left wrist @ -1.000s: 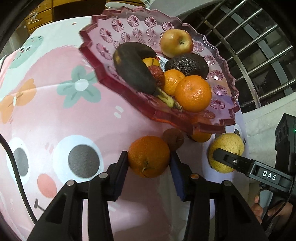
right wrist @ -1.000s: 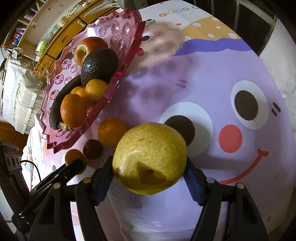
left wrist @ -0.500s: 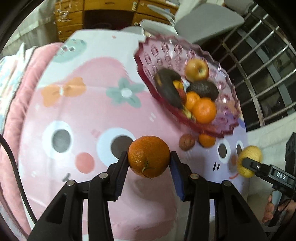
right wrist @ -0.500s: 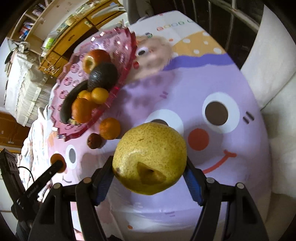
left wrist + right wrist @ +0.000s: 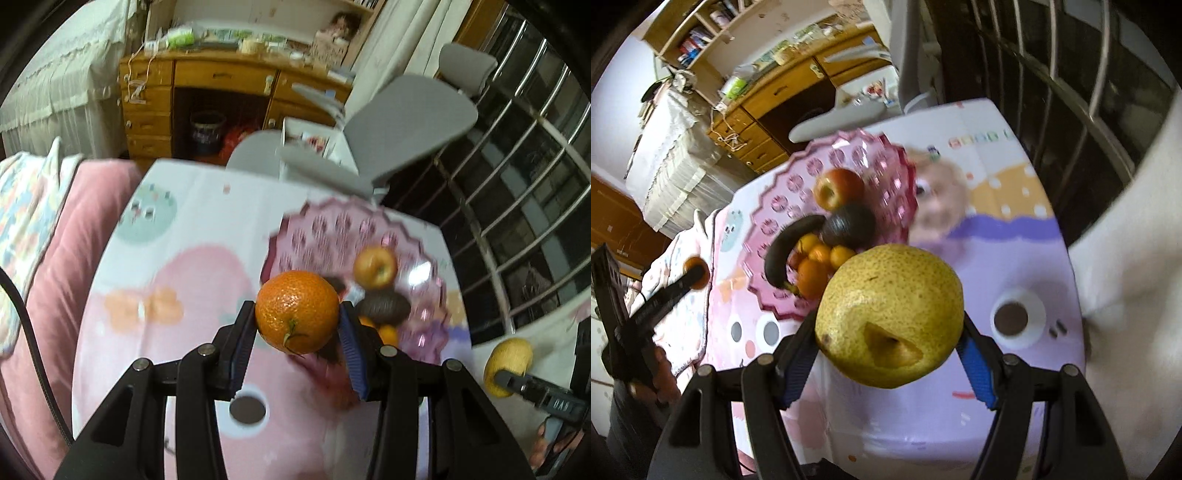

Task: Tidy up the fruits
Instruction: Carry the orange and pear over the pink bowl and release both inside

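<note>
Orange [image 5: 297, 312] pinched tight in my left claw [image 5: 297, 325], pear [image 5: 889, 318] squeezed in my right claw [image 5: 889, 328], both lifted off the tabletop [image 5: 1015, 251]. Ahead of each claw I see the pink fruit plate [image 5: 812, 162], apple [image 5: 839, 188] and avocado [image 5: 849, 224] inside.

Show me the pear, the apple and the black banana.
pear [image 5: 890, 314], right wrist view, middle of its speckled skin.
apple [image 5: 837, 188], right wrist view, its red side.
black banana [image 5: 788, 247], right wrist view, middle of its curve.
</note>
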`<state>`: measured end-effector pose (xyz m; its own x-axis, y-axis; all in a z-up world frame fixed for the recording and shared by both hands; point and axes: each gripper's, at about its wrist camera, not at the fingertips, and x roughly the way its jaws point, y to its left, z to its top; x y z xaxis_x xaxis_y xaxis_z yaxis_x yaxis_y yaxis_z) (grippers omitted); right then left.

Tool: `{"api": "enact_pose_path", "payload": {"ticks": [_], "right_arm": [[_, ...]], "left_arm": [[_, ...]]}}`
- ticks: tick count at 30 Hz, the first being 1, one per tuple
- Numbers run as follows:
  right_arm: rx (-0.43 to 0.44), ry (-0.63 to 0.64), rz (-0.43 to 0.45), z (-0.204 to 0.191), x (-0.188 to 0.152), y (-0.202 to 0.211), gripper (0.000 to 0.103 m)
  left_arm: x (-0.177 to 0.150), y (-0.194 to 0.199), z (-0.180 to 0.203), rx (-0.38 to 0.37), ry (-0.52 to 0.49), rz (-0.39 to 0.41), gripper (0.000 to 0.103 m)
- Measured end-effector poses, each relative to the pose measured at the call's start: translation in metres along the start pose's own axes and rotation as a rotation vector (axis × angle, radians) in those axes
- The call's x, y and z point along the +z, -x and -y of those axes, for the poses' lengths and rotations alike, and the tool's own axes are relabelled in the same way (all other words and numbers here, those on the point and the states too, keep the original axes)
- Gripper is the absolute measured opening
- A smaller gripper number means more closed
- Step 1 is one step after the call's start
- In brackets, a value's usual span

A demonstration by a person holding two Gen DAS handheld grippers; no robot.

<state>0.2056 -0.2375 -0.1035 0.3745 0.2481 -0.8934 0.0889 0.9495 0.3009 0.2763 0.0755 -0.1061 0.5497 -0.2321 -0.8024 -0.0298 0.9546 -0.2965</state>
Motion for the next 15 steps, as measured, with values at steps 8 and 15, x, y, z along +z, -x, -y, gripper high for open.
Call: {"api": "enact_pose_path", "payload": {"ticks": [8, 15], "right_arm": [[-0.002, 0.032, 0.039, -0.004, 0.045, -0.016, 0.071], [0.021, 0.027, 0.017, -0.007, 0.073, -0.048, 0.071]], "left_arm": [[0.044, -0.032, 0.012, 0.002, -0.05, 0.023, 0.043], [0.07, -0.089, 0.025, -0.016, -0.083, -0.022, 0.043]]}}
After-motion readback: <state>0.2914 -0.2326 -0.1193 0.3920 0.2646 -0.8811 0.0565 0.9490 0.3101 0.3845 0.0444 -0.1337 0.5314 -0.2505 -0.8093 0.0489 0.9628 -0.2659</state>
